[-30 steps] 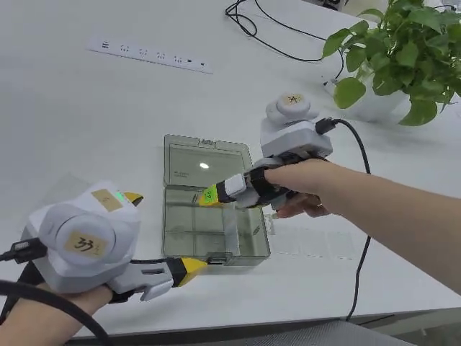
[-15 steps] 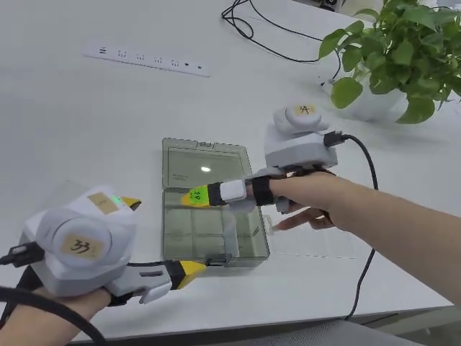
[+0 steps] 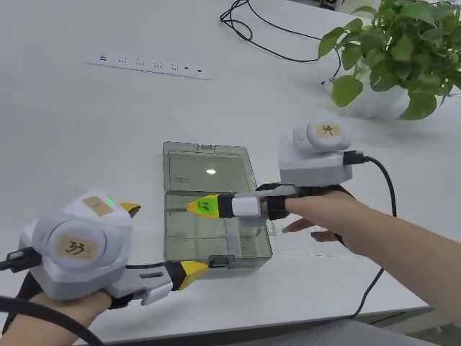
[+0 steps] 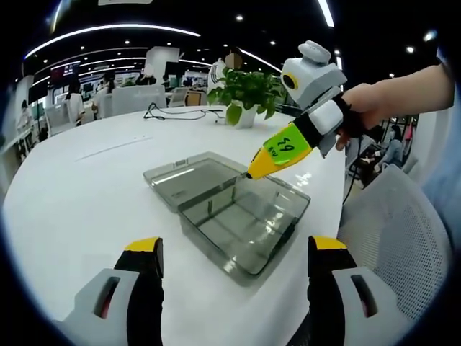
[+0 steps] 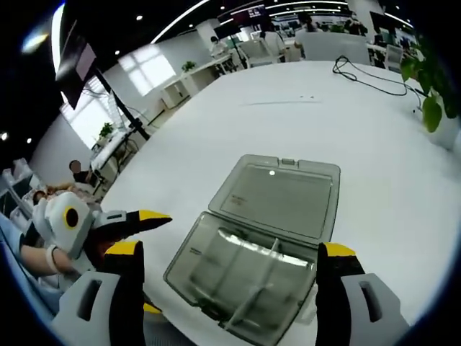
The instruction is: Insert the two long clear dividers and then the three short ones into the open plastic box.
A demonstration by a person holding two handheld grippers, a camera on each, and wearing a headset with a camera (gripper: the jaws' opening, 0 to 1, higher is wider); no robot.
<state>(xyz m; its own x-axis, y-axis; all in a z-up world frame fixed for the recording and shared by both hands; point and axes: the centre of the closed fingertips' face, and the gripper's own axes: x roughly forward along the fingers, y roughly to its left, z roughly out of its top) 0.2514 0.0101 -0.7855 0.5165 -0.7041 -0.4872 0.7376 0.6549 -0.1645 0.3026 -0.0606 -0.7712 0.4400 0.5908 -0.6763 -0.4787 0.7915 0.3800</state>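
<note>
Box [image 3: 189, 241], lid [image 3: 209, 169] flat open, sits mid-table; right gripper [image 3: 203, 207], jaws spread and empty, hangs over its base, reaching in from three o'clock; left gripper [image 3: 162, 238], equally spread, hovers at its eight o'clock.

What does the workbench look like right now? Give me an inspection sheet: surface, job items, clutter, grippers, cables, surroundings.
Surface: white table, glossy.
Job's things: open plastic box, its lid lying flat behind it; clear dividers stand inside, count unclear.
Clutter: power strip; potted plant.
Grippers: left gripper open, empty, at the box's near side; right gripper open, empty, over the box.
Cables: black cable looped near the plant; gripper cable running off the table edge.
Surroundings: open office with desks and people, far off.
</note>
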